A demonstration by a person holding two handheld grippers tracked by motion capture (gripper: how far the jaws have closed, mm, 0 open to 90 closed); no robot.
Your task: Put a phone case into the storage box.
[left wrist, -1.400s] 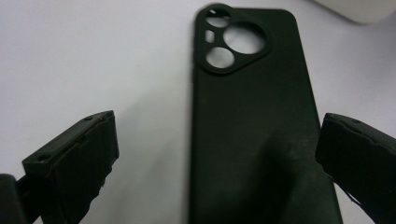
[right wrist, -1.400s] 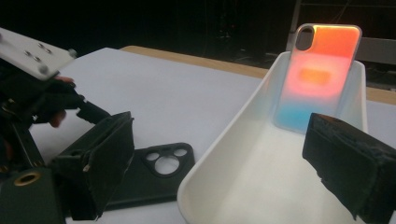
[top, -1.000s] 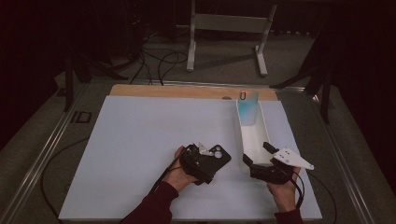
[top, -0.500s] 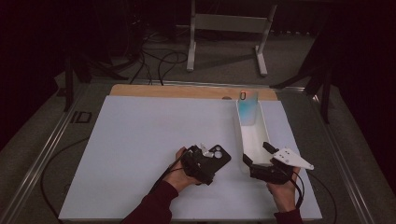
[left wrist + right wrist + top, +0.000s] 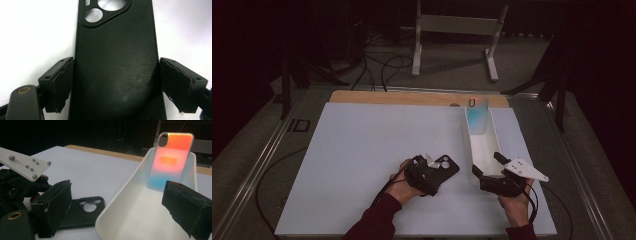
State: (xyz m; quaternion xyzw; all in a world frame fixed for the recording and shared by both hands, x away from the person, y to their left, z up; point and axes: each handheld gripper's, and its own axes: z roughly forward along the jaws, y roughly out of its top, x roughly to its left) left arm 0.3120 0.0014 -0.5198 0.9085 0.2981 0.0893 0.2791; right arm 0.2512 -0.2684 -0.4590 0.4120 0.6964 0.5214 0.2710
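The black case (image 5: 116,65) lay flat on the white mat (image 5: 362,150), just left of the white tray (image 5: 479,145). The left gripper (image 5: 432,176) straddled it: its jaws had just been closing, and in the left gripper view both pads (image 5: 58,83) stood at the case's long edges, touching or nearly so; a firm grip could not be told. The right gripper (image 5: 489,167) sat at the tray's near end, jaws wide apart on either side of it, holding nothing. A colourful case (image 5: 171,161) leaned upright against the tray's far wall.
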